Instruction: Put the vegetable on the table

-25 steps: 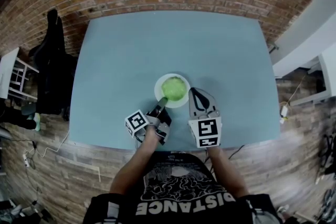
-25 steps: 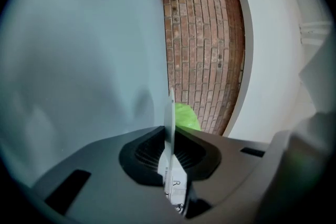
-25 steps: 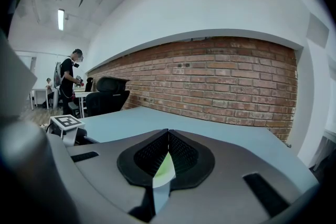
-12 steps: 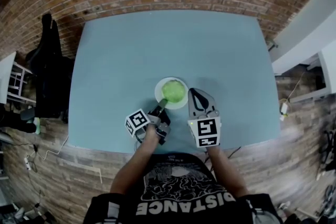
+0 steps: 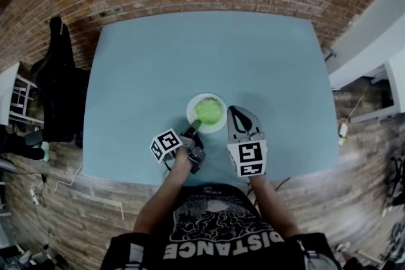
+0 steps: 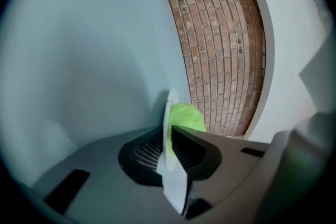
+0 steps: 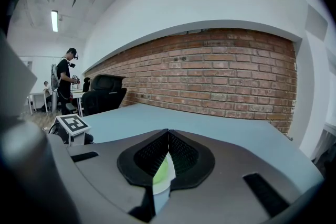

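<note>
Green vegetable (image 5: 209,110) sits on a white plate (image 5: 192,105) near the front edge of the blue-grey worktop (image 5: 145,66) in the head view. The left gripper (image 5: 194,127) is at the plate's near rim and the right gripper (image 5: 233,110) is just beside its right edge.

Left gripper view: the jaws, which have just been opening, pinch the rim.

Right gripper view: jaws together, holding nothing.

The step in hand looks like letting go of the plate. Next, the vegetable needs lifting off onto bare worktop.
</note>
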A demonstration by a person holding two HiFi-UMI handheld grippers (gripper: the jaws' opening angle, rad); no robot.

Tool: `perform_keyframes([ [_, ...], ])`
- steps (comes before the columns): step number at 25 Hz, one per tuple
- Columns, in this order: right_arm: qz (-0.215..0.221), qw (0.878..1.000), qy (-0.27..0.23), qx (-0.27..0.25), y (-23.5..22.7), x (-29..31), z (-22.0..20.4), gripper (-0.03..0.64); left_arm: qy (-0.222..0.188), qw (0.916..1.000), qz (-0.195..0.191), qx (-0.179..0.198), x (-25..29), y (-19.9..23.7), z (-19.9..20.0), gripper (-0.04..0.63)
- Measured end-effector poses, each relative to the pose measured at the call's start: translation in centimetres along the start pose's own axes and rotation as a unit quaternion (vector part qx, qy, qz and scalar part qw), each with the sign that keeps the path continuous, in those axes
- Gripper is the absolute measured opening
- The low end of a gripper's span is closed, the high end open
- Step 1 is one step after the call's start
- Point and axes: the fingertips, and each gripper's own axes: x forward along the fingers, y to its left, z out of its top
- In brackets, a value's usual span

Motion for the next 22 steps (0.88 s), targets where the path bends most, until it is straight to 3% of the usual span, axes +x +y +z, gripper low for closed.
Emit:
perform_keyframes([
  [7,0.004,1.000,0.003,0.004,0.3,0.2,-0.3,0.008,0.011,0.9983,0.041,0.039,0.0,0.3,0.0,0.041],
  [12,0.001,1.000,0.004,0.005,0.0,0.0,-0.5,0.008,0.010,0.9937,0.092,0.064,-0.1,1.0,0.1,0.043],
  [22,0.001,1.000,0.004,0.004,-0.5,-0.4,-0.5,0.008,0.026,0.9686,0.178,0.171,0.0,1.0,0.6,0.063],
])
